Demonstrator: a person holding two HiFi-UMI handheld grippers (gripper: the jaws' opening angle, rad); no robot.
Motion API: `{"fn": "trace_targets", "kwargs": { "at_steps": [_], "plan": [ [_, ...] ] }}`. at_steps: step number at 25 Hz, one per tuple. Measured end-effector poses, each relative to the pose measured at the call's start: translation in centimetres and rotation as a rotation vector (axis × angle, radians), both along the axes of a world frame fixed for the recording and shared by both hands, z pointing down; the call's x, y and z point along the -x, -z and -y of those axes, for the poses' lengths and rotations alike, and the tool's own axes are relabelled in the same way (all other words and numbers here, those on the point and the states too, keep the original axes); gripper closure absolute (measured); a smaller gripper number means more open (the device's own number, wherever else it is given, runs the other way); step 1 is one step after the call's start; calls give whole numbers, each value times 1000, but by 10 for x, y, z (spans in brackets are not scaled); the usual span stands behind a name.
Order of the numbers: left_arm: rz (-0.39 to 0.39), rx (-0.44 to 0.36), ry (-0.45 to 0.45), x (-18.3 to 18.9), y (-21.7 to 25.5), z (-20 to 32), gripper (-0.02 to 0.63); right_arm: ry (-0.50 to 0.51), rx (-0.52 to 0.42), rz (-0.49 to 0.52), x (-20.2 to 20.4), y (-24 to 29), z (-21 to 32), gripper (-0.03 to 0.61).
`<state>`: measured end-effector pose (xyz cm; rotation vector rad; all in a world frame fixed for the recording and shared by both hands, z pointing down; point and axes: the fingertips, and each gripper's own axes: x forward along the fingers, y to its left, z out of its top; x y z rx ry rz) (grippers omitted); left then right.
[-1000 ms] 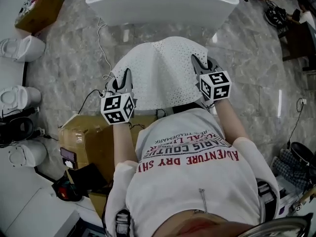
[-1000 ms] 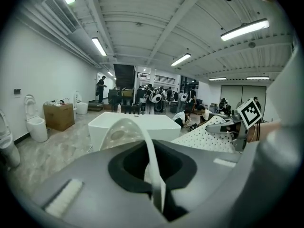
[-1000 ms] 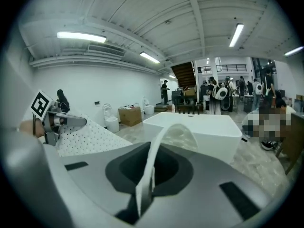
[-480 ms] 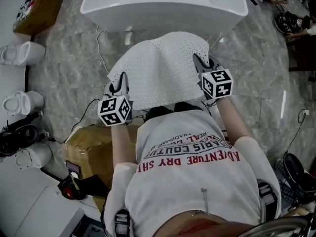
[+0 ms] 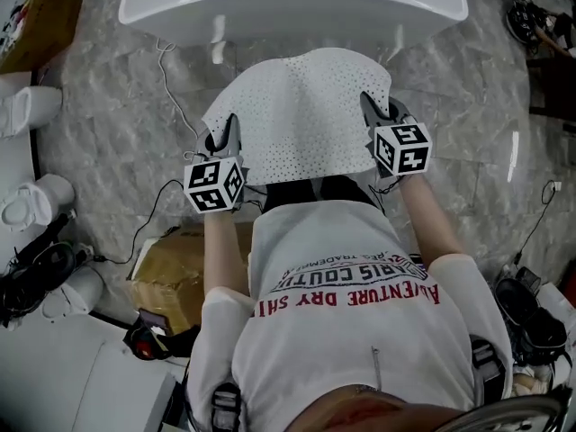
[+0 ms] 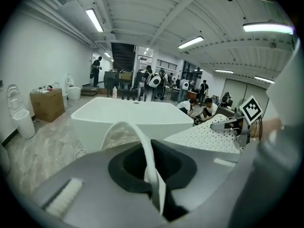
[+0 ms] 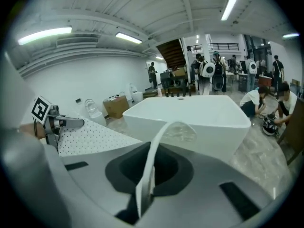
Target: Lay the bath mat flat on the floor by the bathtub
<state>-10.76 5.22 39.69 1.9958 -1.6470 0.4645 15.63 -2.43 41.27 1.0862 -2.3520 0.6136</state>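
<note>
**A:** So, starting at the left, what has changed in the last second?

**B:** The cardboard box (image 5: 175, 273) has slid down the head view and the bathtub (image 5: 288, 7) now fills more of the top. The person has moved forward and carried the bath mat (image 5: 301, 115) along. A second ago a strip of floor (image 5: 117, 106) showed beyond the mat's far edge. Now that edge lies right at the foot of the tub.

**A:** What does that mean for the job?

**B:** I'd say the carrying is nearly over and the lowering comes next. The mat is not flat yet: it arches between the two grippers and sags toward the tub. I can't tell whether its far edge touches the floor.

**A:** And the left gripper (image 5: 230, 130)?

**B:** It is clamped on the mat's near left corner. Its own view shows the white edge pinched between the closed jaws and curling up out of them. The forearm reaches forward and down, with the marker cube facing up.

**A:** The right gripper (image 5: 374, 108)?

**B:** It does the same on the near right corner, with a fold of mat squeezed between its closed jaws. That arm is stretched a little further toward the tub than the left, and both sets of jaws point at the tub.
</note>
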Motion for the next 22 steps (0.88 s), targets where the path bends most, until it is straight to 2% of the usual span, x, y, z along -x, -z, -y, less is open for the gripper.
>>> {"fn": "trace_targets", "kwargs": {
  "at_steps": [3,10,18,22],
  "plan": [
    [-27,27,-51,22,-28,40,594,-38,50,-28,21,-26,27,563],
    [-29,93,-150,67,-103,120,595,-96,111,-97,59,-92,89,563],
    [-38,145,-123,105,-211,176,595,-115,155,-163,88,-202,141,563],
    [-12,150,-127,106,-276,196,595,-76,167,-192,88,-266,162,562]
  ]
}}
